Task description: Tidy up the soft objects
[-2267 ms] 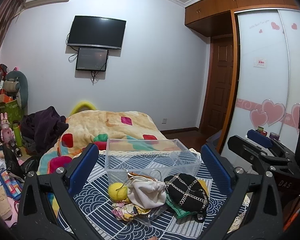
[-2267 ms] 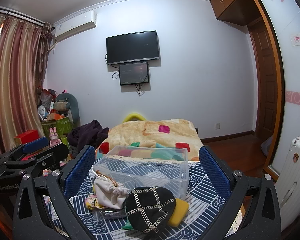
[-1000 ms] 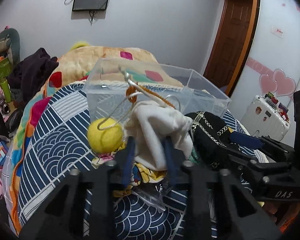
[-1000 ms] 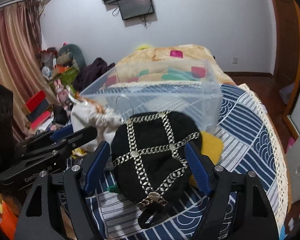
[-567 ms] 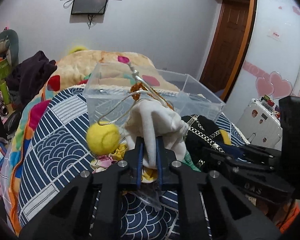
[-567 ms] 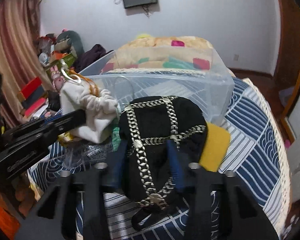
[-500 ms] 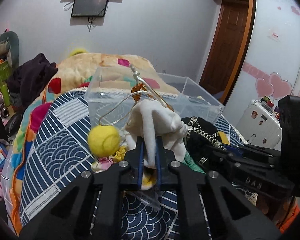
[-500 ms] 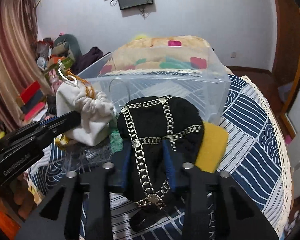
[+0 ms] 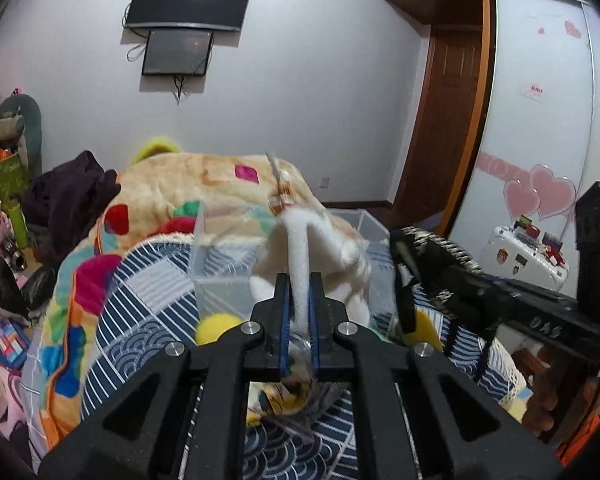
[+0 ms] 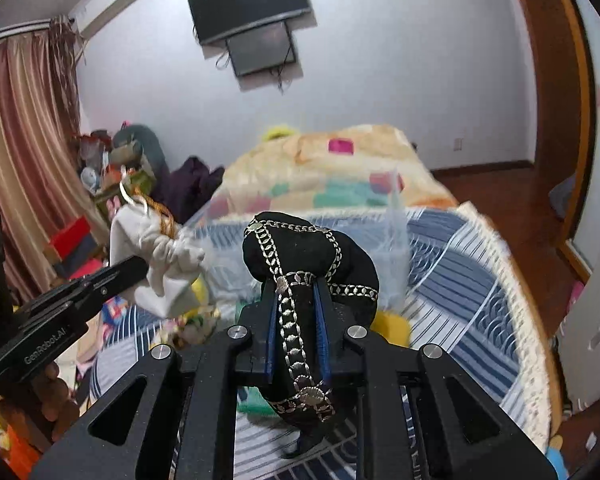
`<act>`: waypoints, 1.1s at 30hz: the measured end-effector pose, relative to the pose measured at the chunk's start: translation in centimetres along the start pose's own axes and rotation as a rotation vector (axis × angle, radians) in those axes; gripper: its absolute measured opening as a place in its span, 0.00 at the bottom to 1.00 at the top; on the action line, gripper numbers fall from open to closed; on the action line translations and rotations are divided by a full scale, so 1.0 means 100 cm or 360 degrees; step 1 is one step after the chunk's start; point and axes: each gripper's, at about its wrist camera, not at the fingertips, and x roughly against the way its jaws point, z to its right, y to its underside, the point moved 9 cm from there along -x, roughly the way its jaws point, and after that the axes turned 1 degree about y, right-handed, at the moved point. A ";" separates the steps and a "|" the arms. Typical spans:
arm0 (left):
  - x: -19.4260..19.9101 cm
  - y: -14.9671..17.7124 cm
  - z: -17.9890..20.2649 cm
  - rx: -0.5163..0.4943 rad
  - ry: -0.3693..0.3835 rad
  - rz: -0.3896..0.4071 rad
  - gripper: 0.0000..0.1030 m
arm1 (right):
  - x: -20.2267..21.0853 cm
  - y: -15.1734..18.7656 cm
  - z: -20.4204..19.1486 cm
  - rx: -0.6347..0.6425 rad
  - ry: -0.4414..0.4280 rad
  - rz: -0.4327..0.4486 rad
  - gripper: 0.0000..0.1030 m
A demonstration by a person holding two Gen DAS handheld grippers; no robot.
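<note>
White cloth fills the centre of the left wrist view: the left hand-held gripper (image 9: 299,308) has its jaws drawn in on a fold of the white drawstring pouch (image 9: 312,248), which hangs clear of the bed. We judge the pinch sits low on the fabric so the bulk and its cord stay up and away from the pile. Behind the pouch stands the clear plastic bin (image 9: 220,256) on the blue patterned bedspread (image 9: 140,300), the likely place for these soft things. A yellow ball (image 9: 216,326) lies on the bedspread just beside the bin's near wall, with a floral cloth (image 9: 280,396) under the jaws.

From the right wrist view, the right hand-held gripper (image 10: 296,328) is clamped on the black chain-trimmed bag (image 10: 308,264), lifted off the bedspread (image 10: 460,300). We take it that gripping the bag's lower middle keeps its soft body from sagging. The pouch (image 10: 156,256) is held to the left, apart from the bag. The bin (image 10: 392,232) lies just beyond both.
</note>
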 end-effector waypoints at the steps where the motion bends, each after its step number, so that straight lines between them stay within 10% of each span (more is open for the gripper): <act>1: 0.000 -0.004 -0.002 0.0005 0.0004 0.0005 0.05 | 0.003 -0.005 0.001 -0.0004 -0.0004 0.0024 0.14; 10: -0.012 -0.010 -0.007 0.0001 0.0053 -0.0070 0.06 | 0.009 -0.035 0.005 -0.0003 0.0021 0.0142 0.14; 14: -0.025 0.017 -0.005 0.0013 0.0064 -0.0217 0.47 | 0.005 -0.026 0.006 -0.0018 0.0023 0.0121 0.14; 21: -0.045 0.053 -0.008 0.0064 0.0025 -0.0365 0.83 | 0.001 -0.012 0.011 -0.0023 0.0033 0.0058 0.14; 27: -0.057 0.057 -0.012 0.0109 0.0041 -0.0378 0.79 | -0.001 -0.013 0.017 -0.0042 0.0032 0.0039 0.14; 33: -0.056 0.054 0.003 -0.0030 0.0058 -0.0346 0.39 | -0.002 -0.017 0.016 -0.0028 0.0031 0.0039 0.14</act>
